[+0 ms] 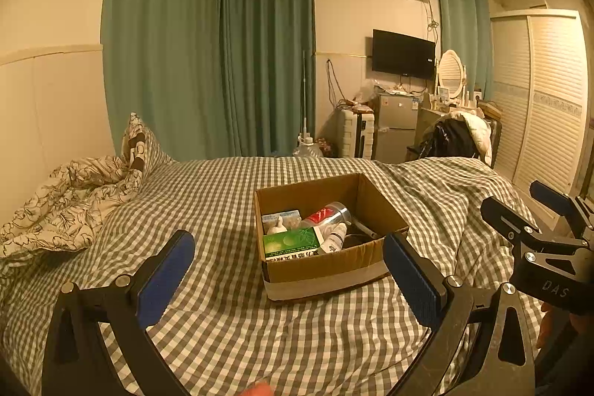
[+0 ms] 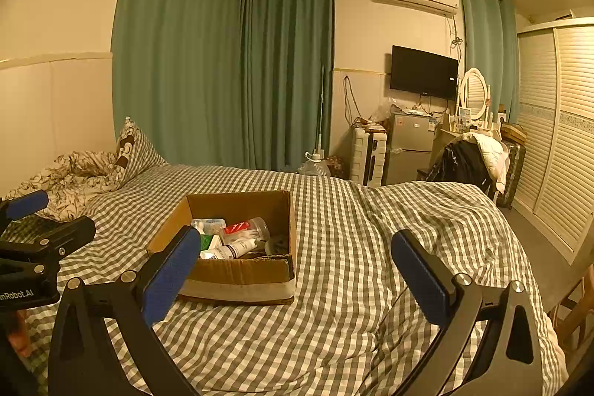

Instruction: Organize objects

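One open brown cardboard box (image 1: 326,270) with a pale strip of tape along the base of its near wall is seen resting on a bed covered by a grey-and-white checked sheet (image 1: 222,195). Several small items are packed inside it: a green rectangular carton with white printed lettering (image 1: 291,243) lies against the near wall, a clear cylindrical container with a red label (image 1: 326,215) lies on its side behind it, and a small white bottle with a printed label (image 1: 336,238) is tilted between them. A pale blue-and-white packet (image 1: 280,218) is tucked at the far left corner; other dark contents are too dim to be identified.

In the left wrist view, the left gripper (image 1: 287,279) is held above the sheet just short of the box, its blue-padded jaws spread wide with nothing between them. The right gripper (image 2: 295,279) is likewise held with its jaws wide apart and unloaded, the box lying ahead and slightly left of it in the right wrist view.

A crumpled cream floral quilt (image 1: 63,206) is bunched at the far left of the bed. Teal curtains (image 1: 208,54) hang behind.
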{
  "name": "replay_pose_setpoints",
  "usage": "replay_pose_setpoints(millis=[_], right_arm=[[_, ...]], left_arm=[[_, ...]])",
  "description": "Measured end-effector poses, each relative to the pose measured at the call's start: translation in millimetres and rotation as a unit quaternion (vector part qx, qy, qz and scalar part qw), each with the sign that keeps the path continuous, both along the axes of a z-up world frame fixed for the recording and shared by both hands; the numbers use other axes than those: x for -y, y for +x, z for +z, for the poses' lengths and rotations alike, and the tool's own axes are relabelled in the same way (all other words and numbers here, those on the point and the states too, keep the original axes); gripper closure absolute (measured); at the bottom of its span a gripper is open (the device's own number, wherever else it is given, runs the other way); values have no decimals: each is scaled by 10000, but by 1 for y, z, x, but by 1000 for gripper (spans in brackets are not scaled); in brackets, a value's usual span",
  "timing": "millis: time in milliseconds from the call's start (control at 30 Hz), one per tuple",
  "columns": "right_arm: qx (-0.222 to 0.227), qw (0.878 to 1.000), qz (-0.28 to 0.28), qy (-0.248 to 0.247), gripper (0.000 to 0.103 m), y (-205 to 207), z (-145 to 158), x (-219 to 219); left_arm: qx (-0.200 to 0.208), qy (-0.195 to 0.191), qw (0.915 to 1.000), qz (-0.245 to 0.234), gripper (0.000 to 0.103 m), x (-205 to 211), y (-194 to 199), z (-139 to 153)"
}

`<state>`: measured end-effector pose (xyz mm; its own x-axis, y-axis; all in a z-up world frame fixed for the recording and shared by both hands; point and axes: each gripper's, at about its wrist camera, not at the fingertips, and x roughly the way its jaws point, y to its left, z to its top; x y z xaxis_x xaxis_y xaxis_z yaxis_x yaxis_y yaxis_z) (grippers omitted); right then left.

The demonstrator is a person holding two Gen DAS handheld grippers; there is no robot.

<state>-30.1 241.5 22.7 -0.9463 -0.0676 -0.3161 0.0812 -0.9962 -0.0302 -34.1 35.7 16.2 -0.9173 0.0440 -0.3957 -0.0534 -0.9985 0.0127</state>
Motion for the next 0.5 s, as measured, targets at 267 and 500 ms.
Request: replay_pose_setpoints(millis=[267, 500], right_arm=[[24, 10000, 20, 20, 0, -1, -2, 2], [33, 10000, 22, 23, 0, -1, -2, 2]], left_arm=[[-10, 22, 10000, -16, 0, 1, 1, 0], [-12, -2, 10000, -28, 0, 1, 0, 1]])
